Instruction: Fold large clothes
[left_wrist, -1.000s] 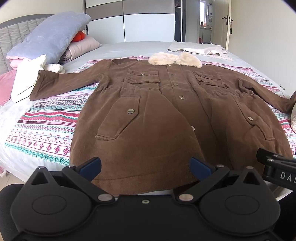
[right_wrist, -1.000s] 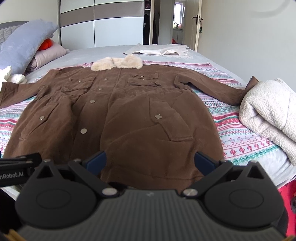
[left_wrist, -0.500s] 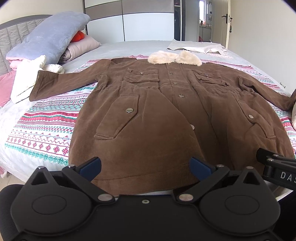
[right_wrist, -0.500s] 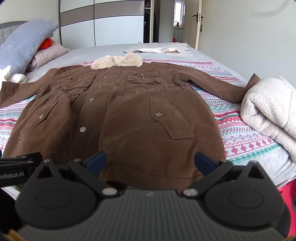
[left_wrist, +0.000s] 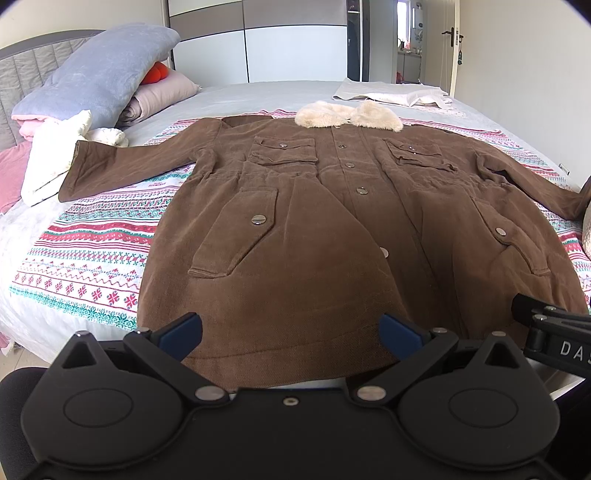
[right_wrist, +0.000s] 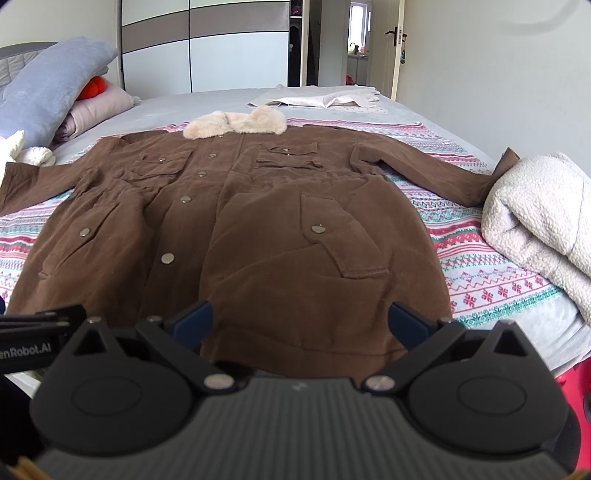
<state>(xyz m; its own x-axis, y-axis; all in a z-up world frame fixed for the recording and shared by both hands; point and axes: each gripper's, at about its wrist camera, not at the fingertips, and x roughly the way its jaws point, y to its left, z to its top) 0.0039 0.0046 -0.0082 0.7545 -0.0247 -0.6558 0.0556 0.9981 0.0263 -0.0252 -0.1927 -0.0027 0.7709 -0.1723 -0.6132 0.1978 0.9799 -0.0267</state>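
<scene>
While the brown coat (left_wrist: 332, 229) lies spread flat, front up, on the patterned bedspread (left_wrist: 92, 251) — fur collar (left_wrist: 349, 116) at the far end — the left gripper (left_wrist: 290, 330) and right gripper (right_wrist: 301, 319) hover over its near hem, fingers wide apart, empty.

Before me, a daylit bedroom: a bed (left_wrist: 229, 99) with grey headboard (left_wrist: 22, 70), white-and-grey wardrobe (right_wrist: 207, 48), cream walls (right_wrist: 480, 74), open doorway (right_wrist: 358, 55).

Lettering on the two handheld grippers only

White letters "DA", cut off by the frame edge, sit on the right gripper (left_wrist: 561, 341) seen from the left wrist; "enRobot.AI", its start cropped, sits on the left gripper (right_wrist: 26, 350) seen from the right wrist.
</scene>
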